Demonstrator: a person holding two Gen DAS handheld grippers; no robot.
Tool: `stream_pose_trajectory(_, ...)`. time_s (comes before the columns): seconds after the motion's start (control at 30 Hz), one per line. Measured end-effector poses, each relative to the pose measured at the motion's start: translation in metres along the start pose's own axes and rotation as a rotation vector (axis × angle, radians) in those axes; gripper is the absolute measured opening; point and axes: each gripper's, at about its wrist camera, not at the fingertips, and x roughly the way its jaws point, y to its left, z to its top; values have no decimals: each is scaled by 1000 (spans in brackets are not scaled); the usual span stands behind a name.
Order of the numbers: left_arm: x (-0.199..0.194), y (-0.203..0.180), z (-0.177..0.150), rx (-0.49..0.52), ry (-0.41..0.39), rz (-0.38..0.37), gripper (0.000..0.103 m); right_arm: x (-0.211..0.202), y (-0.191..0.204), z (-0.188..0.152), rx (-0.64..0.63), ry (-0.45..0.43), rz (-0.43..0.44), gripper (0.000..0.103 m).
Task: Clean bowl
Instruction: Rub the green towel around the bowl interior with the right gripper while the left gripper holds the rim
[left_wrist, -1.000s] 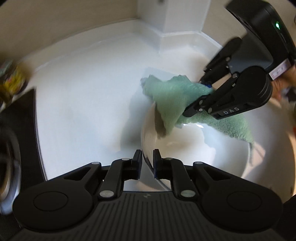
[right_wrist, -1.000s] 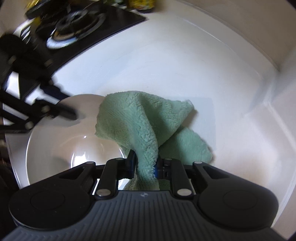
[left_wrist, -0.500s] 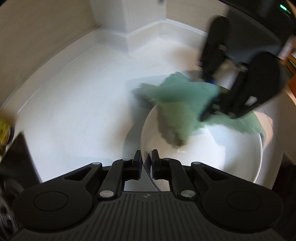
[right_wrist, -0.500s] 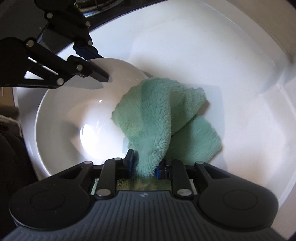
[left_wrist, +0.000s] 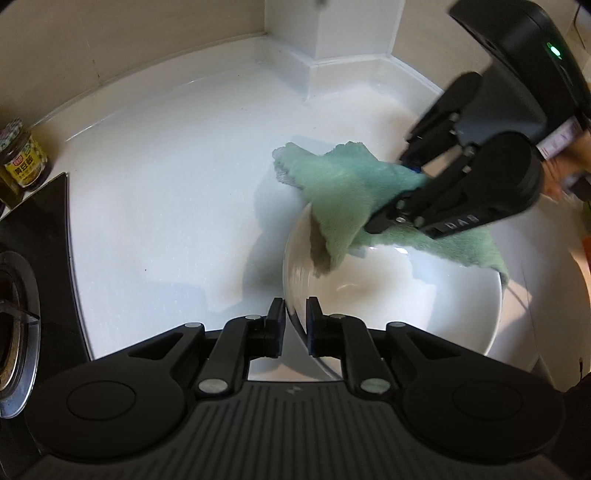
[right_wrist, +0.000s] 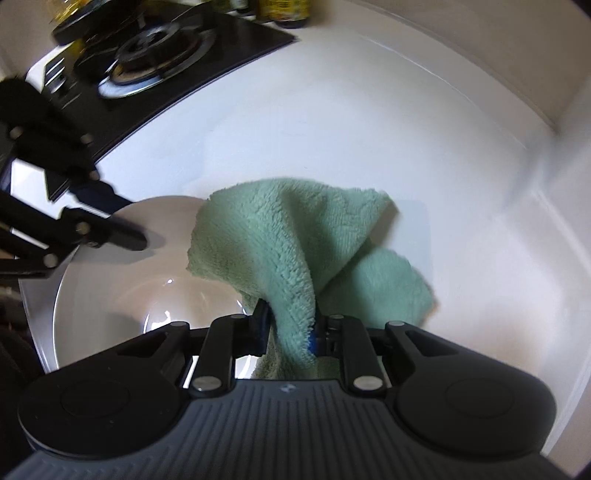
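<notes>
A white bowl (left_wrist: 406, 295) (right_wrist: 110, 295) stands on the white counter (left_wrist: 166, 166). My left gripper (left_wrist: 295, 321) (right_wrist: 135, 219) straddles its near rim. Its jaws are opening, and the thin rim runs through the gap between the pads without being squeezed. A fluffy green cloth (left_wrist: 343, 192) (right_wrist: 280, 236) drapes over the bowl's far rim, partly inside the bowl and partly on the counter. My right gripper (right_wrist: 290, 325) (left_wrist: 388, 195) pinches a fold of this cloth. Its jaws are closing, and the pads press into the pile.
A black gas stove (right_wrist: 155, 55) (left_wrist: 14, 302) borders the counter on one side. A labelled jar (left_wrist: 22, 162) stands behind it, beside dark bottles (right_wrist: 284, 7). A white wall column (left_wrist: 325, 29) juts out at the counter's back. A hand holds the right gripper at the left wrist view's right edge.
The left jaws narrowed onto the bowl rim, then widened again. The right gripper swept the cloth over the bowl and back toward the far rim. The left hand shifted slightly.
</notes>
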Motion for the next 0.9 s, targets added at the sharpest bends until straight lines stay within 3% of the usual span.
stream_pose_trajectory(0.07,7,1,7,39,1,-1,7,-3,4,-8,-20,27,4,15)
stream_pose_trajectory(0.23,21,2,27,162,5,1,6,-2,6,-11,-85,89,48,15)
stream_pose_trajectory(0.47,34,-6,40,215,-7,0,7,7,14,23,-206,30,-46,19)
stream_pose_trajectory(0.6,34,0,39,130,-15,-6,8,12,22,30,-268,31,-62,21)
stream_pose_trajectory(0.67,32,3,35,55,-21,5,16,11,14,29,-201,23,-37,20)
stream_pose_trajectory(0.73,29,5,30,-13,-28,20,17,6,5,22,-136,9,-22,18)
stream_pose_trajectory(0.83,28,5,24,-68,-37,19,18,-1,-8,8,-45,-8,-13,15)
stream_pose_trajectory(0.9,33,2,25,-48,-32,16,17,-5,-10,-2,-5,-13,-10,14)
